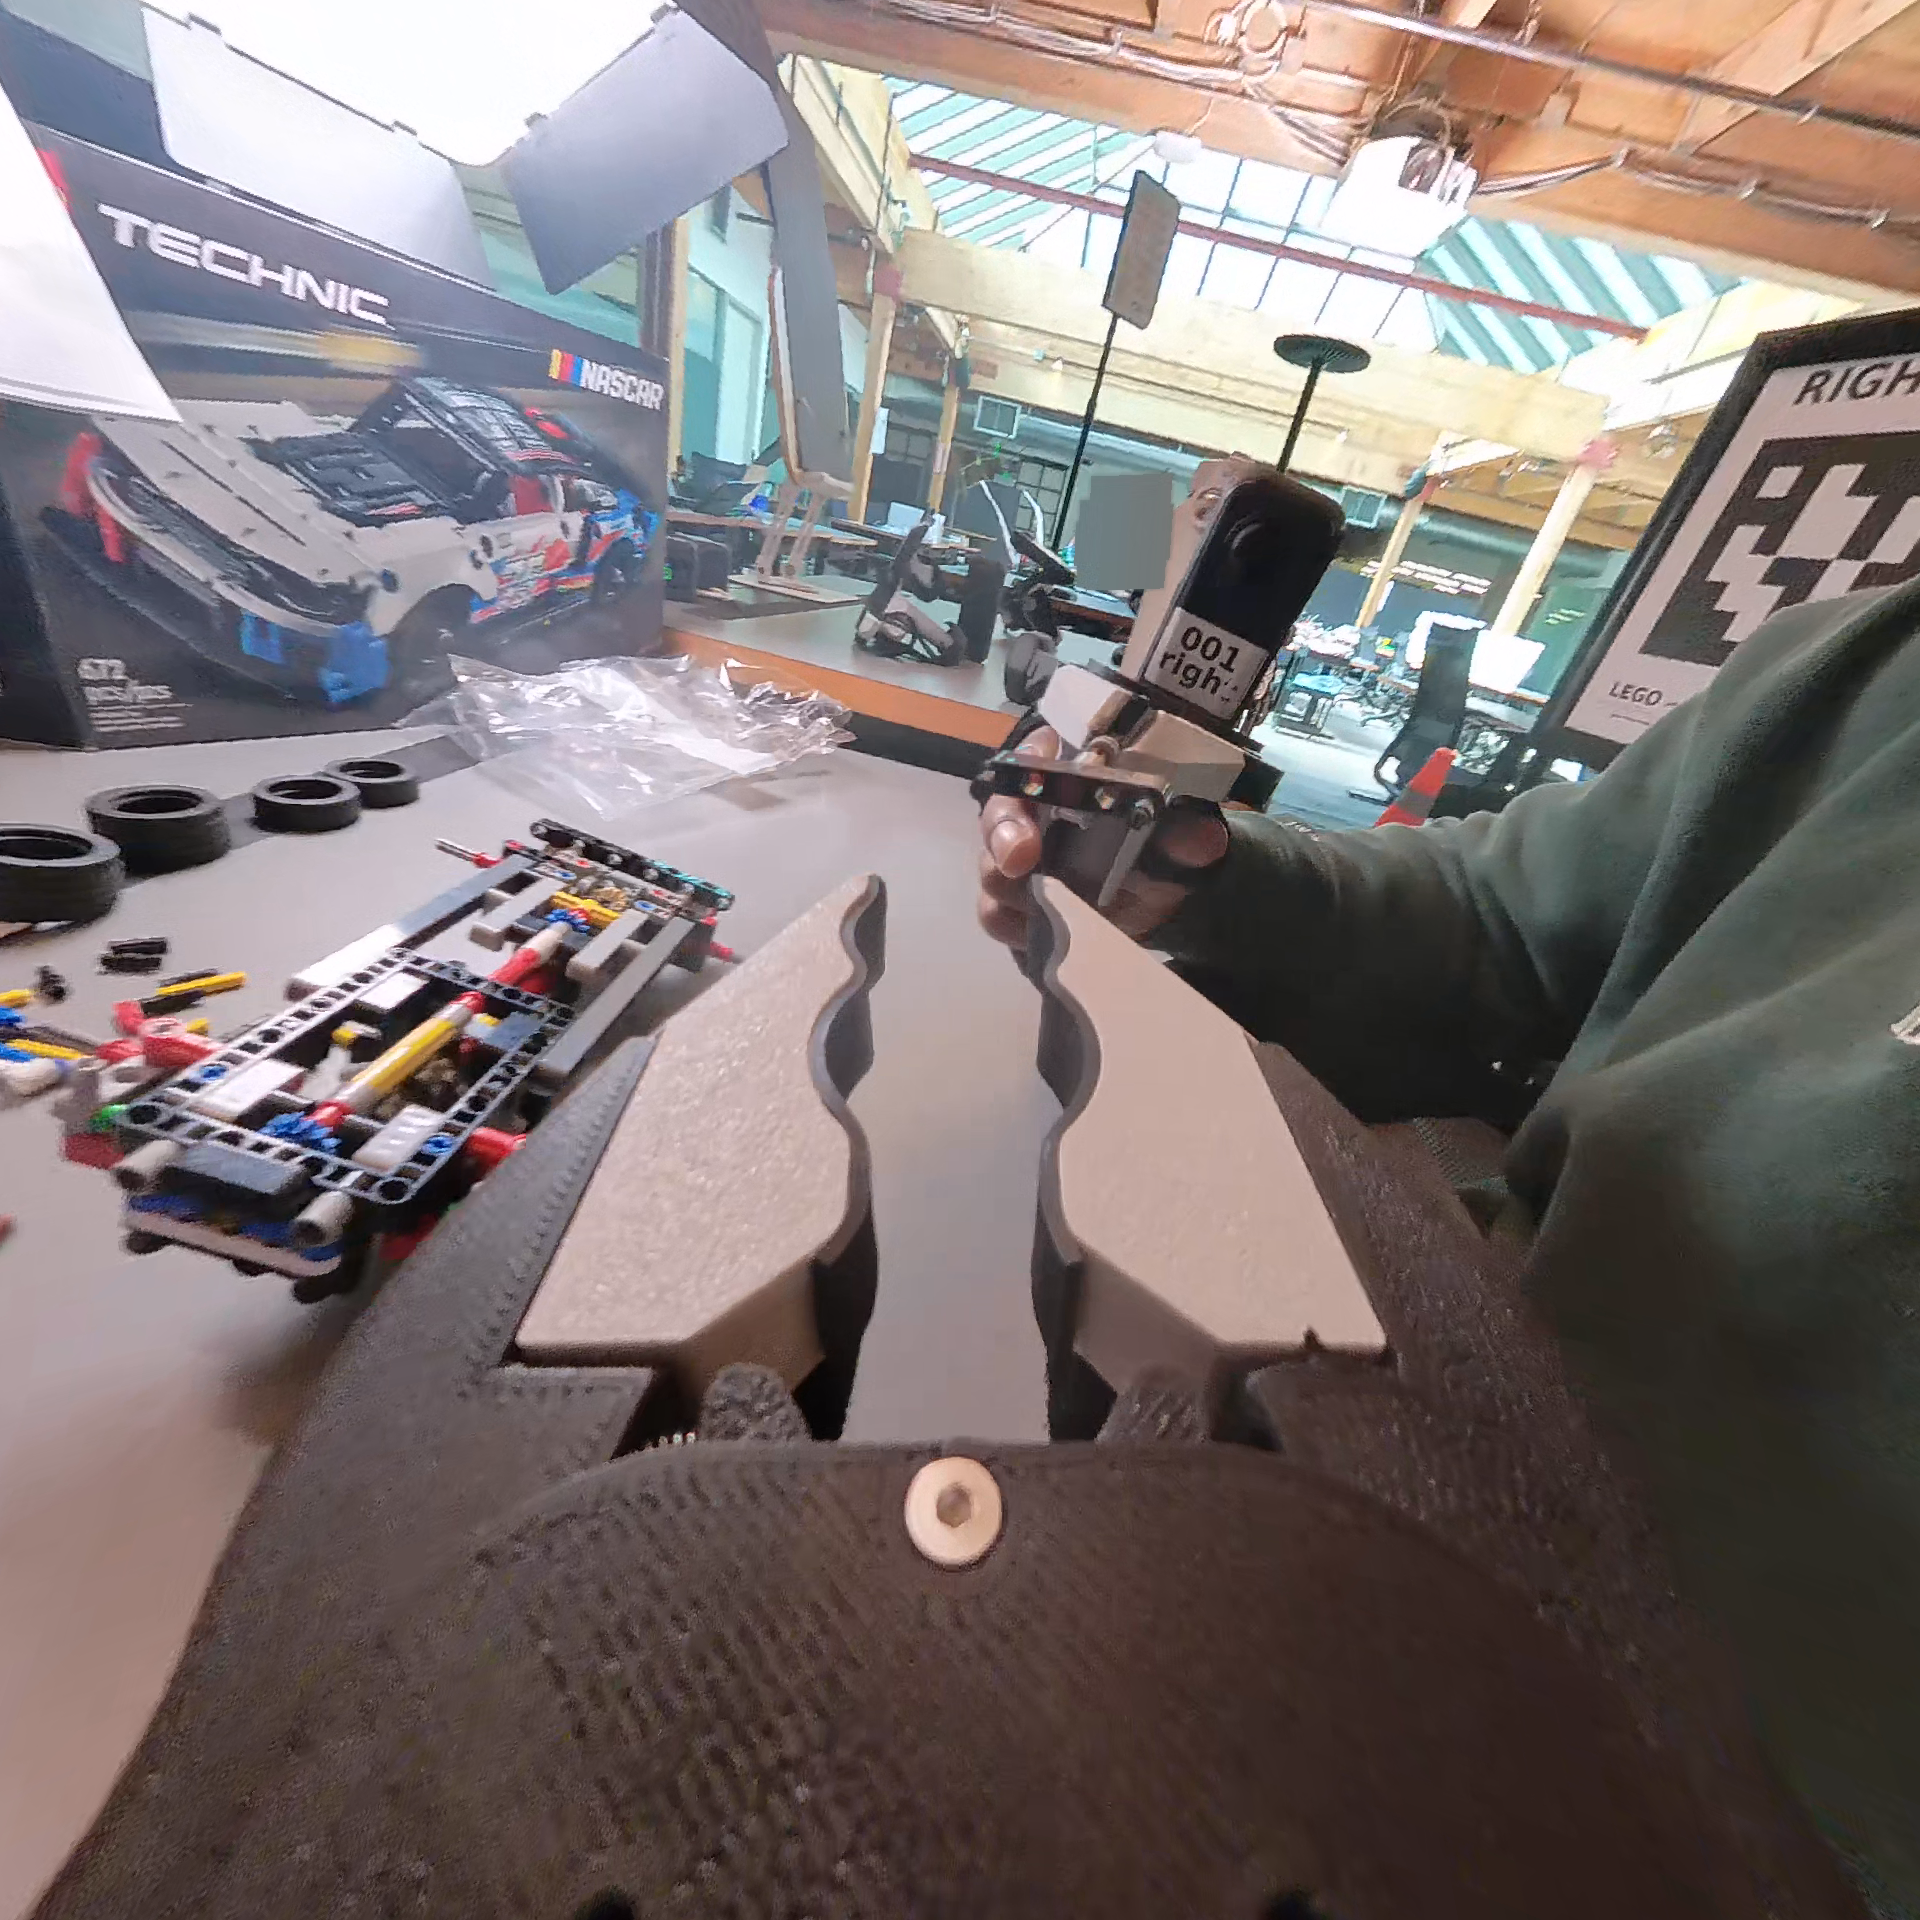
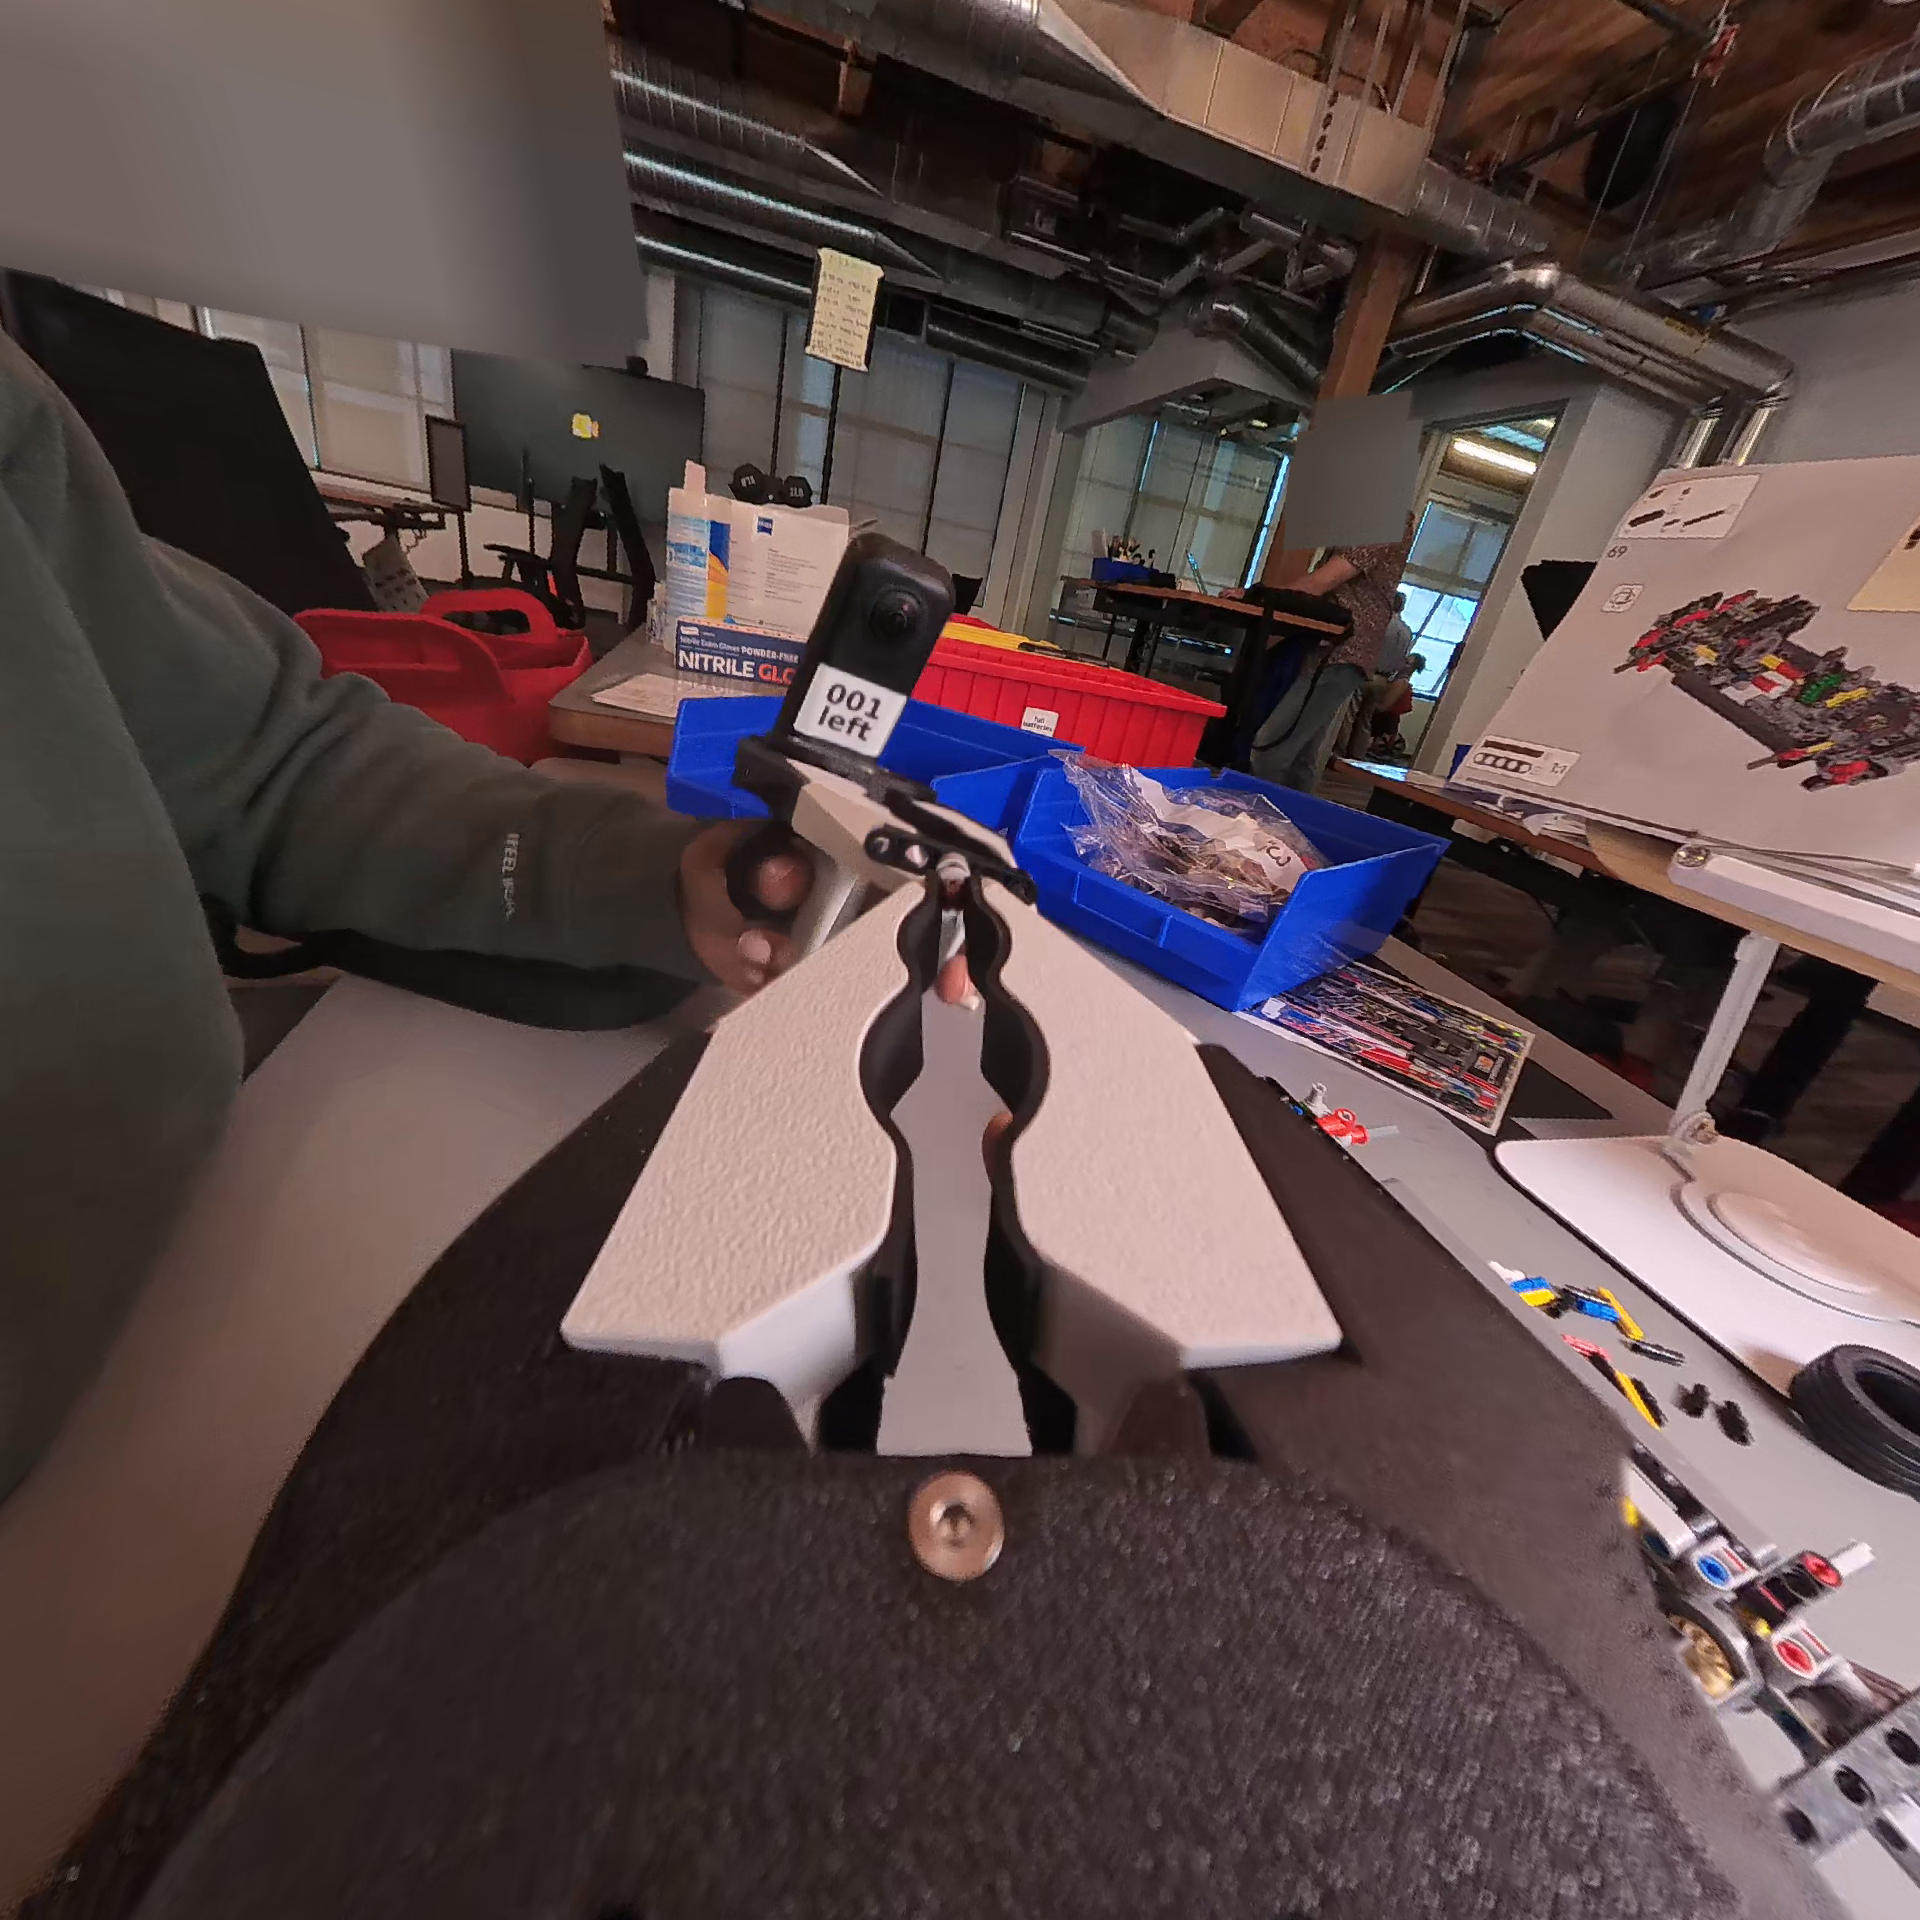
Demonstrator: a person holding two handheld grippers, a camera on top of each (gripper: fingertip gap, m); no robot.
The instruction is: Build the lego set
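The partly built Lego car chassis (image 1: 416,1039) lies flat on the grey table, left of my left gripper (image 1: 961,914), which is open, empty and held above the table. One end of the chassis also shows in the right wrist view (image 2: 1766,1662) at the lower right. My right gripper (image 2: 951,935) is empty with its jaws a little apart, away from the chassis. The two grippers face each other: the right one (image 1: 1143,748) appears in the left wrist view, the left one (image 2: 883,810) in the right wrist view, each held in a hand. Loose small pieces (image 1: 104,1018) lie left of the chassis.
Several black tires (image 1: 156,821) and the set's box (image 1: 312,468) stand behind the chassis, with an empty plastic bag (image 1: 623,717). Blue bins (image 2: 1195,862) holding bagged parts, a sticker sheet (image 2: 1392,1039), an instruction booklet (image 2: 1714,665) on a white stand, one tire (image 2: 1860,1403) and small pieces (image 2: 1600,1320) lie to the right. My hands' fingertips stand some 6 cm from each other.
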